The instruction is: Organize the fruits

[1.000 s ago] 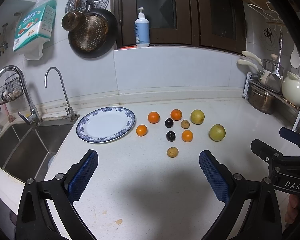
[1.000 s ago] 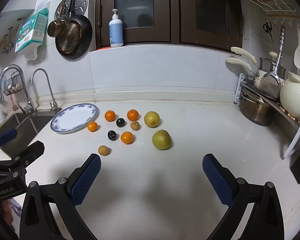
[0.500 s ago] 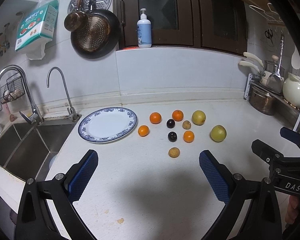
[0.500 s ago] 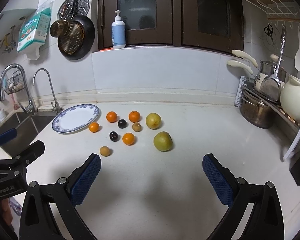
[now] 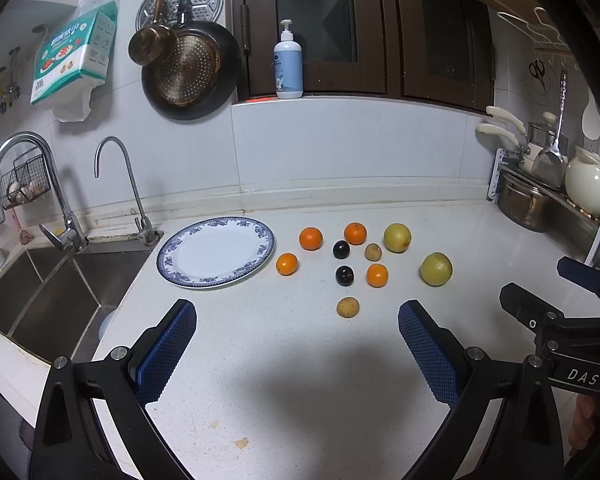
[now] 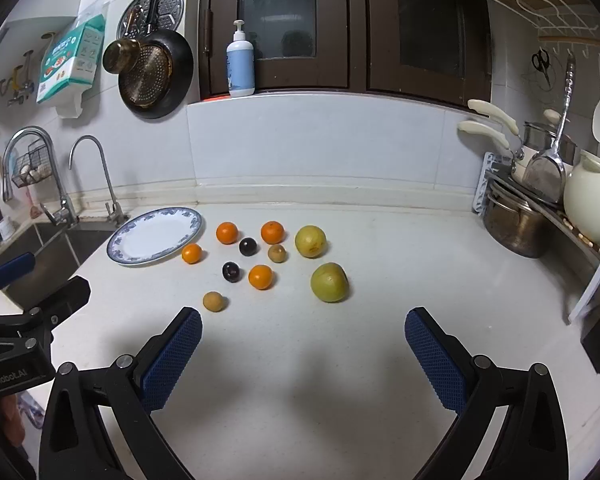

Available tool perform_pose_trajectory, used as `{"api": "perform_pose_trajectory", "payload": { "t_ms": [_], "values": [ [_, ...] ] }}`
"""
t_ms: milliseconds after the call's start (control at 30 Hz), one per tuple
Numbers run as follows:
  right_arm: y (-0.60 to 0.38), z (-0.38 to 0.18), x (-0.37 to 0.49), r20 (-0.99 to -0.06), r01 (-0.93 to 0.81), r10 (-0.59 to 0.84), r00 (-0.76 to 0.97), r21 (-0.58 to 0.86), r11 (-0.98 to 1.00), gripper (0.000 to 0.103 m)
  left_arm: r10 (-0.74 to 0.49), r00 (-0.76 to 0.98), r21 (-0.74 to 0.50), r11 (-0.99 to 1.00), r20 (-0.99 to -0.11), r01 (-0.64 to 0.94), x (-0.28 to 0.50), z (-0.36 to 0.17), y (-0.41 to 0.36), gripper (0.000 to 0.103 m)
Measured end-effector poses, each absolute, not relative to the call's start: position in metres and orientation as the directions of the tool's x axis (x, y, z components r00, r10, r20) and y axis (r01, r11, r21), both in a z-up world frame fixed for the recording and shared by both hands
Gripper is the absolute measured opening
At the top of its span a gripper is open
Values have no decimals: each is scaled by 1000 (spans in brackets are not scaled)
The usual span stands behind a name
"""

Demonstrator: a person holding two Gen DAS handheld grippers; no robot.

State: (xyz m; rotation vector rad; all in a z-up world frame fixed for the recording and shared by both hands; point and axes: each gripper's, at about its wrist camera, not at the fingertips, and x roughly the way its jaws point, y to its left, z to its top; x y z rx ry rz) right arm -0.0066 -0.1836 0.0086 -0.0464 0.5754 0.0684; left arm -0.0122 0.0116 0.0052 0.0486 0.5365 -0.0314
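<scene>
Small kitchen, white speckled countertop (image 5: pixel 300 380) with a steel sink (image 5: pixel 40 296) off to the left and a frying pan (image 5: pixel 192 68) hanging on the tiled wall. Both grippers hover above the counter with nothing in them. The left gripper (image 5: pixel 297 344) has its blue pads spread wide, and the right gripper (image 6: pixel 303 346) is spread the same way. The fruit sits ahead of both: four tangerines (image 5: pixel 311 238), two dark plums (image 5: pixel 344 275), two yellow-green pears (image 6: pixel 329 282), and two small brown fruits (image 5: pixel 347 307), the nearest just past the left gripper's fingertips. A blue-rimmed plate (image 5: pixel 216 252) lies bare, ahead-left, next to one tangerine.
</scene>
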Motion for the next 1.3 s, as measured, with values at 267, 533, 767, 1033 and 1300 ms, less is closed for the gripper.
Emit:
{"api": "perform_pose_trajectory", "payload": {
  "t_ms": [267, 533, 767, 1033, 1300],
  "values": [
    [-184, 9, -7, -545, -77, 51, 837, -25, 997, 102, -18, 859, 38, 998, -512, 43, -12, 6, 12, 103],
    [-183, 8, -7, -545, -78, 52, 837, -25, 997, 102, -19, 859, 37, 998, -512, 44, -12, 5, 11, 103],
    [-182, 7, -7, -546, -80, 53, 836, -26, 996, 102, -18, 859, 38, 998, -512, 44, -12, 5, 12, 103],
    [-181, 4, -6, -552, -82, 53, 832, -27, 996, 102, -16, 853, 38, 998, -522, 42, -10, 2, 10, 103],
    [-182, -3, 0, -571, -87, 53, 819, -34, 996, 102, -16, 843, 47, 998, -537, 49, -2, -5, 6, 103]
  ]
}}
